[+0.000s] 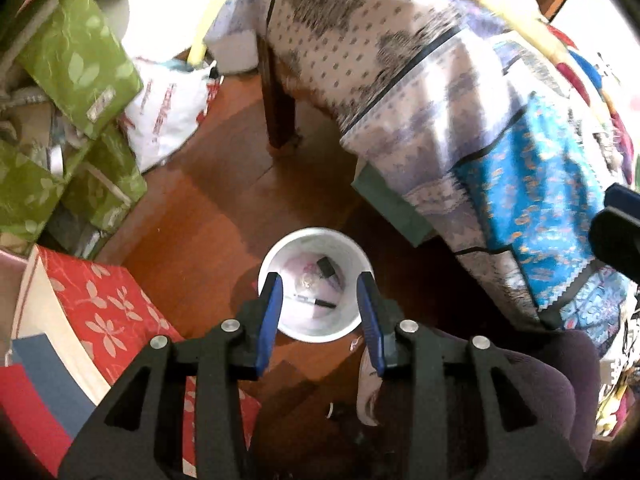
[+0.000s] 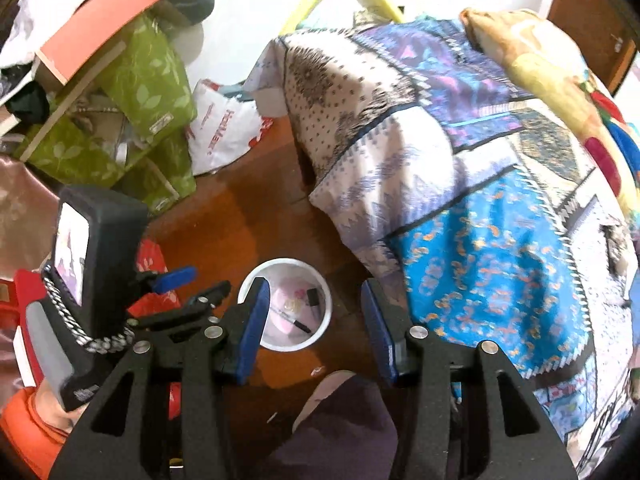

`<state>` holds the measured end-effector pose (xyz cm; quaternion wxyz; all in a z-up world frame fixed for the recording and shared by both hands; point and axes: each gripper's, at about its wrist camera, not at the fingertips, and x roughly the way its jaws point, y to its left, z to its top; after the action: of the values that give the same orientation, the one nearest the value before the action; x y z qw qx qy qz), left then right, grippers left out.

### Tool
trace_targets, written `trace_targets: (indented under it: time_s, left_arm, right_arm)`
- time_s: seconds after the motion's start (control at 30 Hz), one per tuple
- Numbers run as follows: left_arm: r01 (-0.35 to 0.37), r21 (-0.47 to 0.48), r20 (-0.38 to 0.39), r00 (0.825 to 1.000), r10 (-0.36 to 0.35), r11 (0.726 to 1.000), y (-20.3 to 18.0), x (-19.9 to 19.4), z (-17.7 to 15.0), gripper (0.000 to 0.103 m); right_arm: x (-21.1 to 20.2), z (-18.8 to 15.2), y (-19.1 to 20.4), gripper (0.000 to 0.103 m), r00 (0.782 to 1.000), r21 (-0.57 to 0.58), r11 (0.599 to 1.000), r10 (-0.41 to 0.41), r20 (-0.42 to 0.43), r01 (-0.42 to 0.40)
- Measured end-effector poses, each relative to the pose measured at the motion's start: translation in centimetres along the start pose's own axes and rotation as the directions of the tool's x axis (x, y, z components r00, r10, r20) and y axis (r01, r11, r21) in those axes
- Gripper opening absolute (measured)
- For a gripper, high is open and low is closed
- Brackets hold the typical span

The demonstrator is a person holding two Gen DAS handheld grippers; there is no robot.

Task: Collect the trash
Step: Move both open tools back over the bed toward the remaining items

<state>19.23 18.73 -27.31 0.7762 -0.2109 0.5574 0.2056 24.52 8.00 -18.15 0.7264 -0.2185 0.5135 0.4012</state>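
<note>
Honestly looks mostly done: a pen and some wrappers sit inside the white bin on the floor. Left gripper and right gripper both hover above, spread apart, carrying nothing. Maybe floor scraps remain.

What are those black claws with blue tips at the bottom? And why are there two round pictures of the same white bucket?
Those claws are grabbing tools. A person holds one in each hand, and a small camera on each looks along its two fingers. One picture comes from the left gripper, the other from the right gripper. Both look down at a white bucket on the wooden floor beside a bed with a patterned blanket. Inside the bucket lie a pen and other bits of trash. Both claws are open and hold nothing.
</note>
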Motion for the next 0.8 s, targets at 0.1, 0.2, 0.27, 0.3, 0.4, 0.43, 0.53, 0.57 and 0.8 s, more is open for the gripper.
trace_targets:
  time_s: [0.1,0.2,0.27,0.3,0.4,0.43,0.53,0.57,0.8]
  left_arm:
    - [0.006,0.029,0.054,0.999,-0.008,1.0,-1.1,-2.6,0.0,0.038]
    - [0.016,0.058,0.109,0.994,-0.022,0.998,-2.6,-5.6,0.1,0.038]
    - [0.025,0.085,0.154,0.987,-0.038,0.996,-4.0,-7.6,0.1,0.038]
    - [0.027,0.098,0.173,0.984,-0.044,0.995,-4.6,-8.5,0.1,0.038]
    - [0.031,0.147,0.229,0.971,-0.064,0.989,-7.0,-10.9,0.1,0.042]
    - [0.033,0.163,0.245,0.967,-0.073,0.986,-7.8,-11.6,0.1,0.043]
    - [0.044,0.209,0.28,0.954,-0.103,0.977,-10.7,-13.2,0.2,0.045]
    - [0.048,0.219,0.284,0.952,-0.11,0.975,-11.4,-13.6,0.2,0.045]
    - [0.106,0.319,0.314,0.925,-0.211,0.942,-18.3,-16.2,0.3,0.045]
  right_arm:
    - [-2.1,-0.7,-0.8,0.044,0.999,0.014,1.0,-0.016,0.044,0.015]
    - [-4.5,-1.4,-1.7,0.044,0.995,0.024,0.999,-0.043,0.095,0.041]
    - [-6.2,-2.3,-2.5,0.044,0.989,0.032,0.997,-0.069,0.133,0.066]
    - [-7.3,-2.8,-2.9,0.044,0.984,0.039,0.996,-0.085,0.154,0.08]
    - [-9.4,-3.9,-4.1,0.044,0.976,0.061,0.994,-0.105,0.193,0.095]
    - [-10.3,-4.3,-4.7,0.044,0.971,0.074,0.992,-0.114,0.209,0.101]
    - [-12.6,-5.6,-6.4,0.044,0.956,0.115,0.985,-0.153,0.25,0.128]
    - [-13.3,-6.0,-6.9,0.044,0.951,0.127,0.983,-0.165,0.262,0.135]
    - [-17.9,-8.8,-11.8,0.046,0.907,0.244,0.952,-0.261,0.33,0.185]
